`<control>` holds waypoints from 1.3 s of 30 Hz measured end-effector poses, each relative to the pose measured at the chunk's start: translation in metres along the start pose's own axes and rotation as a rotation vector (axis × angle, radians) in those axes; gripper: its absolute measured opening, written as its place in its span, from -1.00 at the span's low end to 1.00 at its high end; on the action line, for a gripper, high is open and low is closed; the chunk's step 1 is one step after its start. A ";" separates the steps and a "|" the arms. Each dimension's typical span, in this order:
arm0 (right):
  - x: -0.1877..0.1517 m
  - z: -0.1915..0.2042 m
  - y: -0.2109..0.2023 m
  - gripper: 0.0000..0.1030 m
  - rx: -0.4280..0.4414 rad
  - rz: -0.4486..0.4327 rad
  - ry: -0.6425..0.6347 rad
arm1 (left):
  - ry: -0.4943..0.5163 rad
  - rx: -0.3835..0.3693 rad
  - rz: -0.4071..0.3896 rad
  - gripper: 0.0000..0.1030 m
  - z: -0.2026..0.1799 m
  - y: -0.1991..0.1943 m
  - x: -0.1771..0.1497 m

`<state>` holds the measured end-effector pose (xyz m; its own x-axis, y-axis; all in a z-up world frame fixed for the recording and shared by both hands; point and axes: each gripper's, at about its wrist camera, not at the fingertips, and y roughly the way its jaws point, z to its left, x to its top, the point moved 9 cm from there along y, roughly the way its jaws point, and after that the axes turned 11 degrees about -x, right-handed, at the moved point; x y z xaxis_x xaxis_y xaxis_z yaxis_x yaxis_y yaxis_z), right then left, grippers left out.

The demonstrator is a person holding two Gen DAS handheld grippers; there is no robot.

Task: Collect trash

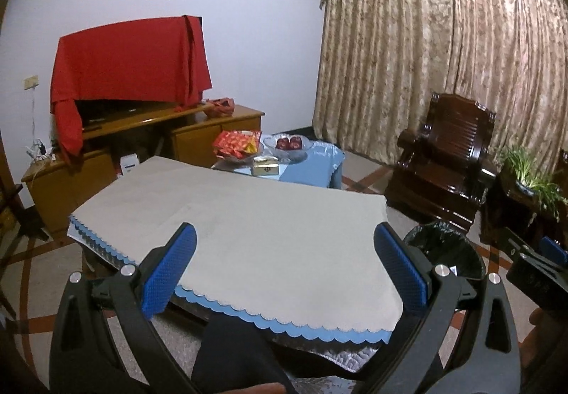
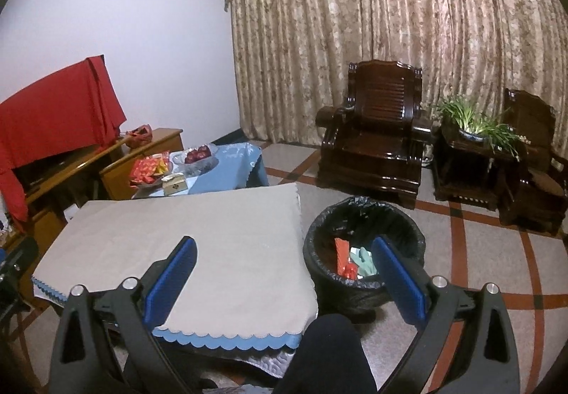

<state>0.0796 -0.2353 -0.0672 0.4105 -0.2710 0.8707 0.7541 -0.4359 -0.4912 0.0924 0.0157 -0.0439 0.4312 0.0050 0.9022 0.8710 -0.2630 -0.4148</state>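
Note:
A round bin lined with a black bag [image 2: 364, 216] stands on the floor right of the low table; its rim shows in the left wrist view [image 1: 440, 234]. Inside lie a red wrapper [image 2: 343, 253] and a crumpled pale green piece [image 2: 362, 261]. The table's beige cloth [image 1: 248, 216] shows bare in both views [image 2: 184, 234]. My left gripper [image 1: 285, 264] is open and empty above the table's near edge. My right gripper [image 2: 285, 268] is open and empty, between the table corner and the bin. The right gripper's body shows in the left wrist view [image 1: 539, 269].
A second table with a blue cloth [image 1: 319, 159] holds red snack packets [image 1: 236, 143], a glass bowl of apples [image 1: 289, 143] and a small box [image 1: 266, 168]. A wooden TV cabinet [image 1: 142, 131] stands left. Dark wooden armchairs [image 2: 376, 135] and a potted plant [image 2: 472, 124] stand by the curtain.

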 end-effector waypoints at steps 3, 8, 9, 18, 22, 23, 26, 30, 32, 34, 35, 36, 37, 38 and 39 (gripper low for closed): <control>0.003 -0.003 -0.008 0.88 -0.005 -0.023 0.004 | -0.006 0.006 -0.017 0.89 0.001 -0.010 0.003; 0.006 -0.007 -0.015 0.88 0.001 -0.035 0.017 | 0.002 0.016 -0.032 0.89 0.000 -0.020 0.007; 0.007 -0.007 -0.016 0.88 0.002 -0.039 0.018 | 0.003 0.018 -0.034 0.89 -0.001 -0.022 0.007; 0.010 -0.009 -0.023 0.88 0.011 -0.050 0.030 | 0.017 0.026 -0.059 0.89 -0.004 -0.033 0.012; 0.011 -0.010 -0.025 0.88 0.011 -0.053 0.037 | 0.020 0.035 -0.061 0.89 -0.005 -0.034 0.012; 0.011 -0.010 -0.025 0.88 0.009 -0.053 0.039 | 0.017 0.033 -0.059 0.89 -0.006 -0.034 0.012; 0.011 -0.009 -0.024 0.88 0.004 -0.046 0.045 | 0.015 0.034 -0.054 0.89 -0.006 -0.034 0.010; 0.011 -0.010 -0.024 0.88 -0.004 -0.049 0.055 | 0.016 0.034 -0.053 0.89 -0.007 -0.034 0.008; 0.012 -0.009 -0.025 0.88 -0.011 -0.051 0.056 | 0.015 0.034 -0.051 0.89 -0.008 -0.033 0.007; 0.011 -0.010 -0.024 0.88 -0.012 -0.049 0.057 | 0.014 0.032 -0.043 0.89 -0.008 -0.032 0.004; 0.010 -0.009 -0.024 0.88 -0.013 -0.047 0.057 | 0.014 0.032 -0.040 0.89 -0.008 -0.032 0.003; 0.009 -0.009 -0.023 0.88 -0.014 -0.045 0.057 | 0.014 0.033 -0.039 0.89 -0.008 -0.031 0.002; 0.009 -0.008 -0.023 0.88 -0.015 -0.044 0.057 | 0.013 0.034 -0.037 0.89 -0.008 -0.031 0.002; 0.009 -0.008 -0.024 0.88 -0.015 -0.044 0.059 | 0.012 0.033 -0.036 0.89 -0.008 -0.031 0.001; 0.009 -0.007 -0.024 0.88 -0.016 -0.044 0.060 | 0.012 0.033 -0.037 0.89 -0.008 -0.032 0.001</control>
<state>0.0617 -0.2334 -0.0474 0.3450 -0.3022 0.8886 0.7625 -0.4618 -0.4531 0.0634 0.0165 -0.0293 0.3962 0.0028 0.9182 0.8937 -0.2307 -0.3849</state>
